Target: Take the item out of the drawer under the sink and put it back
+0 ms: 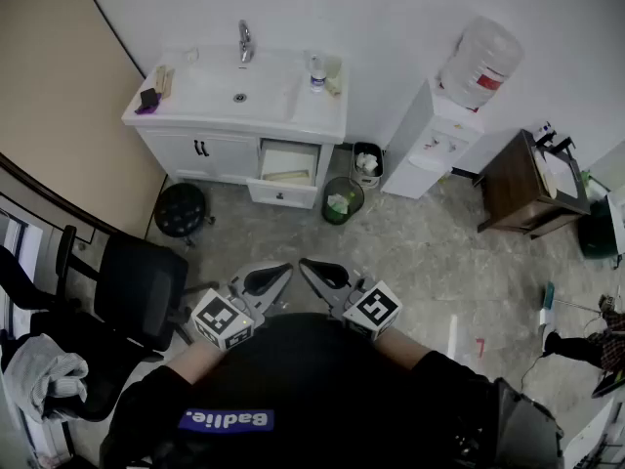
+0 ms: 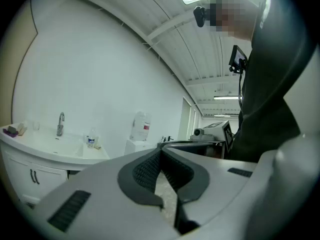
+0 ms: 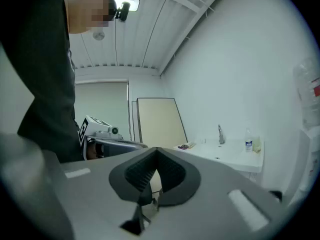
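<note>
Left gripper (image 1: 284, 269): I hold it level, fingers pressed together on nothing. Well beyond it, the drawer (image 1: 290, 154) under the sink (image 1: 210, 91) stands open, a pale item (image 1: 287, 176) lying inside. Right gripper (image 1: 306, 264): level, fingers likewise together, empty.

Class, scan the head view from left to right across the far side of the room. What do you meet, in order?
Round black stool → open drawer → green waste bin → water dispenser → brown wooden table.
</note>
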